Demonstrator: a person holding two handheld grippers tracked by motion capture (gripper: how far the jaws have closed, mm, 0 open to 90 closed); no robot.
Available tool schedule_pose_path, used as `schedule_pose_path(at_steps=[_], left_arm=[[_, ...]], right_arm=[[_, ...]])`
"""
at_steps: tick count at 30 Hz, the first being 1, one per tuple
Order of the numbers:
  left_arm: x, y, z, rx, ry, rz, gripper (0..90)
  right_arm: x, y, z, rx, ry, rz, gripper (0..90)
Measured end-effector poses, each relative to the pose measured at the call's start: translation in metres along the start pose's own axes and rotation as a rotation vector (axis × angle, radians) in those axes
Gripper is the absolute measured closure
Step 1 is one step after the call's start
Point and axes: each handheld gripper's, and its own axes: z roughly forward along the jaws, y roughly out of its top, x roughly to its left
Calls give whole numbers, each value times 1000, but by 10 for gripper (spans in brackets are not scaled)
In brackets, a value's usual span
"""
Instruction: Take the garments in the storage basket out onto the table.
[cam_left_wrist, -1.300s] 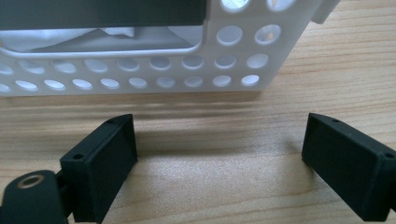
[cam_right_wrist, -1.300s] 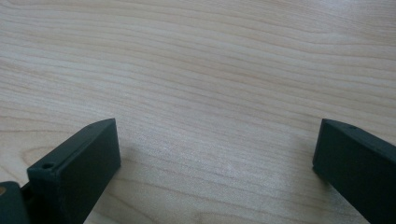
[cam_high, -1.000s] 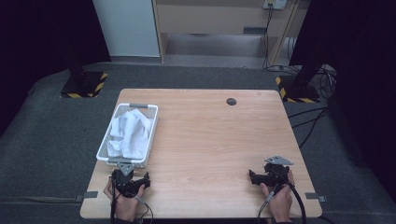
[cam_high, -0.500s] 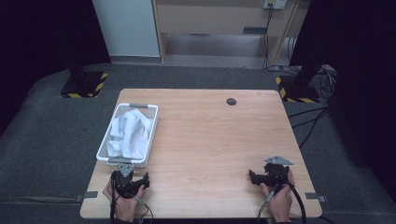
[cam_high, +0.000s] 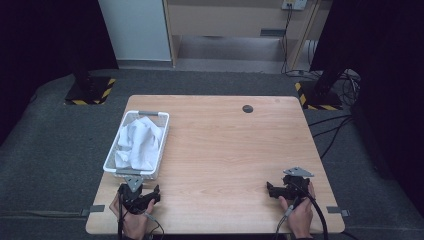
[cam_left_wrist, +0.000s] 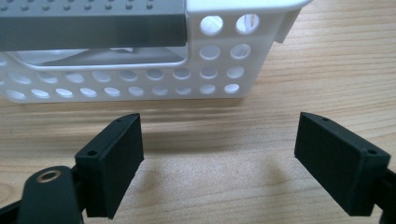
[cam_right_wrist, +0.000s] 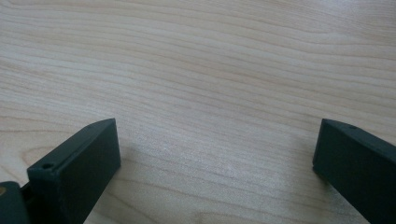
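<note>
Black, and standing wide apart with nothing between them, the jaws of the left tool (cam_left_wrist: 219, 163) face the near end wall of the basket (cam_left_wrist: 224, 65) in the left gripper view; bare wood lies in the gap. In the high view this left tool (cam_high: 142, 195) sits at the lower left of the frame, just short of the basket (cam_high: 112, 162), which rests on the left part of the bench (cam_high: 225, 150).

The right tool (cam_right_wrist: 215, 168) is likewise open and empty, its jaws over plain bench grain; in the high view the right tool (cam_high: 280, 189) rests at the lower right, well apart from the basket.

Inside the basket lies a crumpled white cloth (cam_high: 140, 142), heaped toward the far end and bulging to about the rim.

Judgement: the step in hand appears to be the approach to the basket. To do it well, the left tool should rise clear of the near rim and grey handle bar (cam_left_wrist: 93, 30) before going forward, then descend on a raised fold of cloth, not the flat bulk. A shallow pinch risks slipping; a low approach risks pushing the light basket along the bench. The right tool could steady the basket wall if it shifts.
</note>
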Motion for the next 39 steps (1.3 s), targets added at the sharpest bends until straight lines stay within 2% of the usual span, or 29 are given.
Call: schedule_pose_path(at_steps=[15,39], left_arm=[[-3,4,-12,-40,-23,0,145],[-3,12,-30,-107,-66,-30,145]], right_arm=[[0,0,0,0,0,0,7],[0,0,0,0,0,0,7]])
